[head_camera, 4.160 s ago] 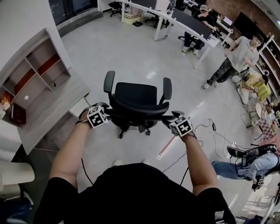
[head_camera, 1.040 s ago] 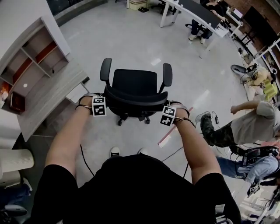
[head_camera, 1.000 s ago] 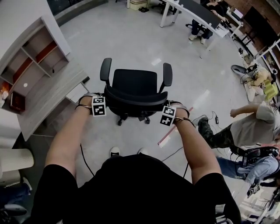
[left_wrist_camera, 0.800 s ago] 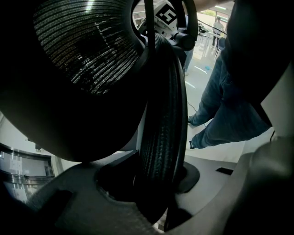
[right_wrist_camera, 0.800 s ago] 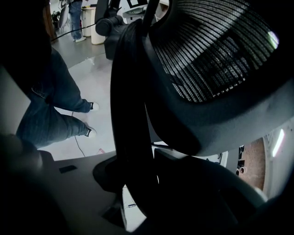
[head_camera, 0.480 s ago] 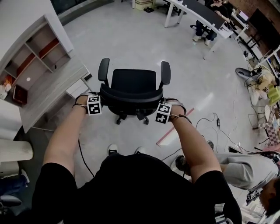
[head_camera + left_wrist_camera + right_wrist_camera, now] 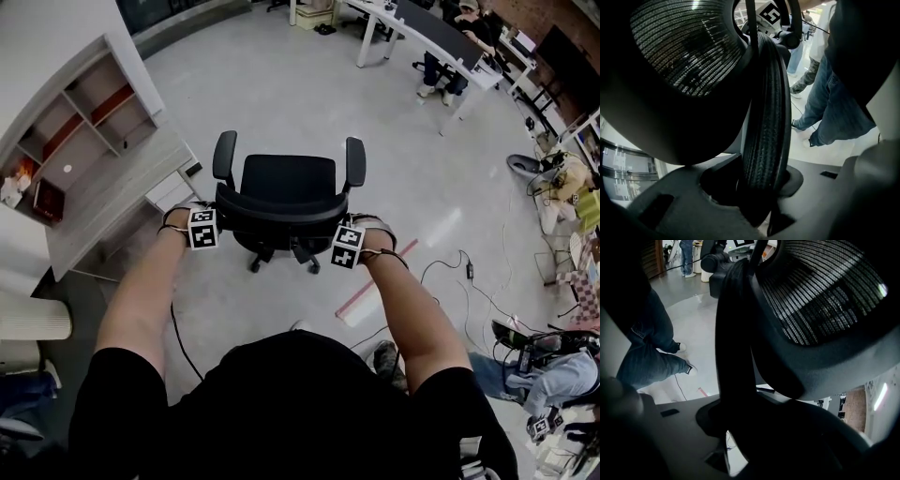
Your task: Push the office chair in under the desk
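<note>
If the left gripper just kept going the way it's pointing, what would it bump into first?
The chair: the left gripper points sideways across the backrest, whose ribbed rim sits between its fingers, so it would press deeper onto that. Beyond it, seemingly farther off, is the right gripper.

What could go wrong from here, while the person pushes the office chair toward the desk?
1. The left gripper and the right gripper clamp only the thin rim of the backrest of the office chair; a hard push may make the fingers slip off.
2. The desk stands to the left, not straight ahead, so while the chair turns, its left armrest may strike the desk's edge.
</note>
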The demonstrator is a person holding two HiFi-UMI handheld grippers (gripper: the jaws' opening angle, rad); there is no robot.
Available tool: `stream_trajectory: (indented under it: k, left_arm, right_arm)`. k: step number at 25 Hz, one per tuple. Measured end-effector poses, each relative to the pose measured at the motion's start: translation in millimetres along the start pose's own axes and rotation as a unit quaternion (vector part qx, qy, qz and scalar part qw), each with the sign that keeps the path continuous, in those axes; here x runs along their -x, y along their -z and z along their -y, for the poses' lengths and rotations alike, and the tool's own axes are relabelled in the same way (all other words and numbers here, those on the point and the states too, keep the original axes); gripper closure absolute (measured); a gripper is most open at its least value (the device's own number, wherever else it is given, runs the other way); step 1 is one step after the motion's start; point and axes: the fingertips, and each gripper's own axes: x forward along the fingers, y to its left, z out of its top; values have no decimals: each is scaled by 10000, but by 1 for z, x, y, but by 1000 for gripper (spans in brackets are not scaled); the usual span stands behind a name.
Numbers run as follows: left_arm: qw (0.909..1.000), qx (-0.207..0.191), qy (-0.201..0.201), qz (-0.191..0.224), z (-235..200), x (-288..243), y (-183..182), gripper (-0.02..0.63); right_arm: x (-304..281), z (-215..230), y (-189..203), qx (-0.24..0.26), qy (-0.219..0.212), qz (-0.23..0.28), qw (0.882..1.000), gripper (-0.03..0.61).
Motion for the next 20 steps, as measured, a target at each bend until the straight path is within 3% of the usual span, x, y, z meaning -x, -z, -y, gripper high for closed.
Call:
stream_trajectory:
  k: [20]
  left_arm:
    - [9997, -202, -130, 80, 17, 9, 10, 480]
  right_arm:
    - [12, -25, -9, -72, 60, -259, 9996, 477]
